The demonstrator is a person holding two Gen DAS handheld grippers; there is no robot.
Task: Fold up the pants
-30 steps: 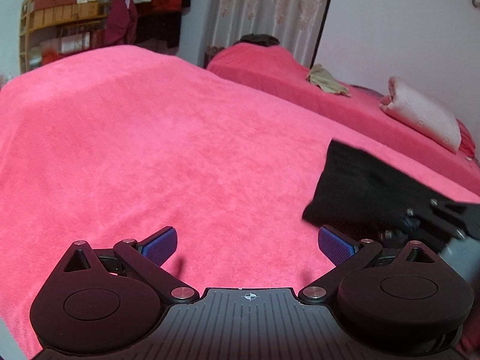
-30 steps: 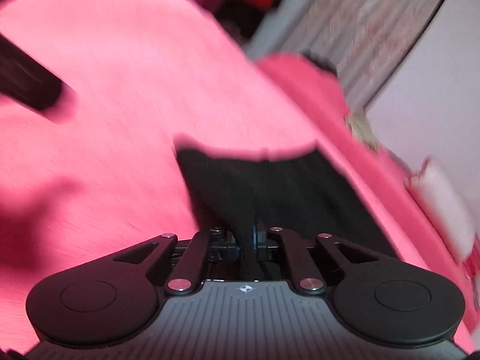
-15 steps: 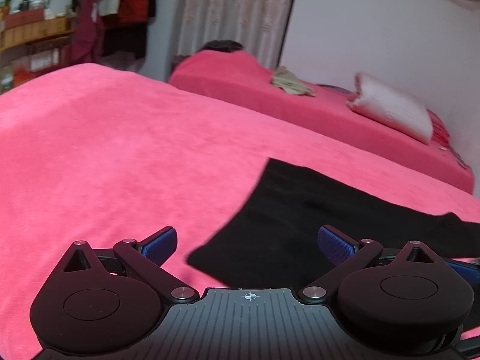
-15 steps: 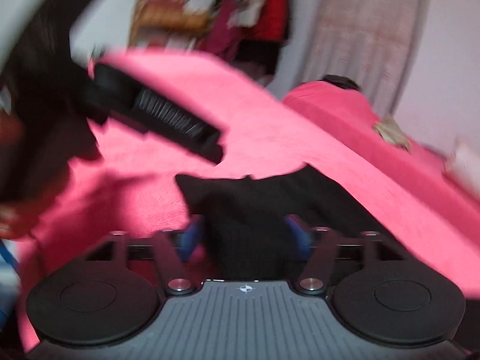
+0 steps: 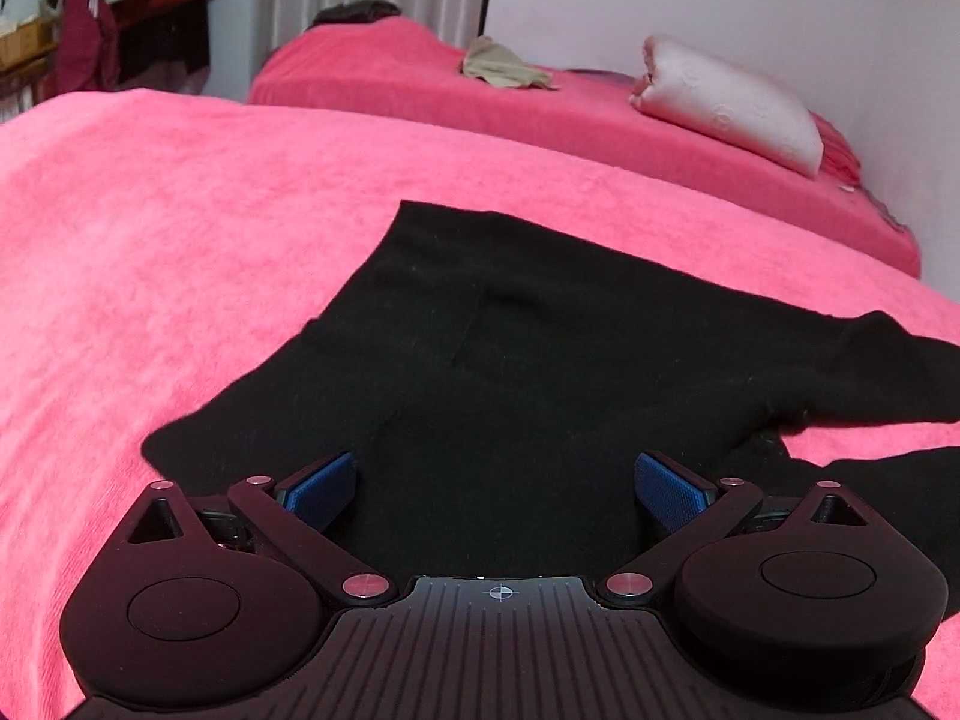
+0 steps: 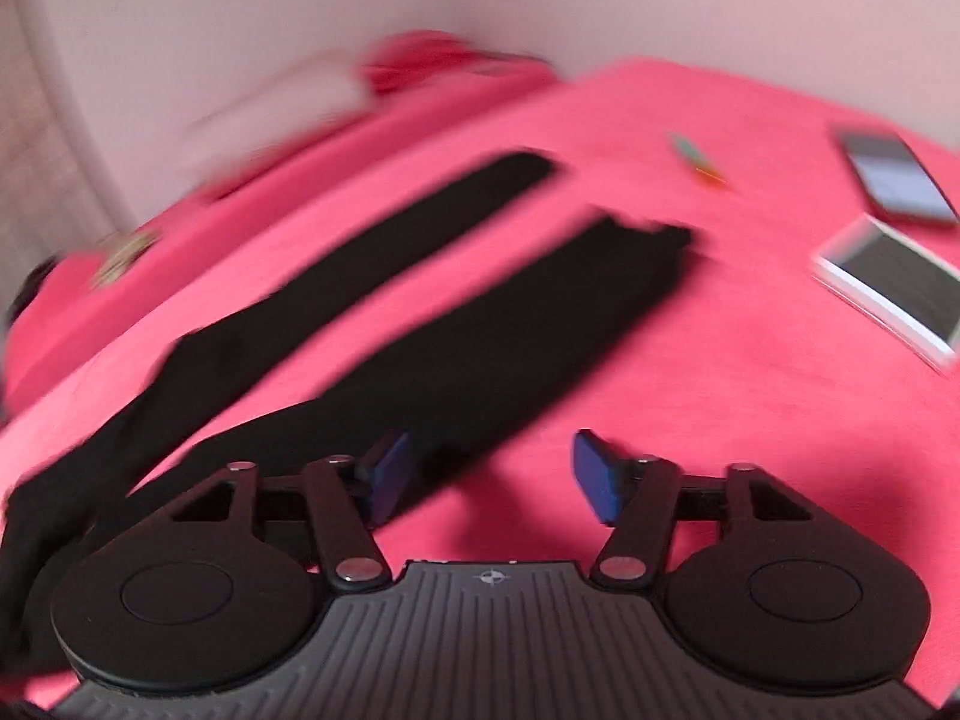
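Black pants (image 5: 510, 354) lie spread on a pink blanket (image 5: 180, 228). In the left wrist view the waist end is in front of me, and my left gripper (image 5: 495, 489) is open and empty just above it. In the right wrist view the two legs (image 6: 456, 300) stretch away, apart from each other. My right gripper (image 6: 489, 474) is open and empty over the blanket beside the nearer leg; its left blue pad (image 6: 387, 474) is at the leg's edge. This view is blurred.
A second pink bed (image 5: 540, 114) at the back holds a white pillow (image 5: 726, 102) and a beige cloth (image 5: 501, 63). On the blanket at the right lie a phone (image 6: 894, 177), a white-edged tablet (image 6: 888, 294) and a pen (image 6: 699, 159). Clothes hang at far left (image 5: 90, 12).
My right gripper has let go of the pants, opened and swung right to face the legs. My left gripper has moved right over the waist end.
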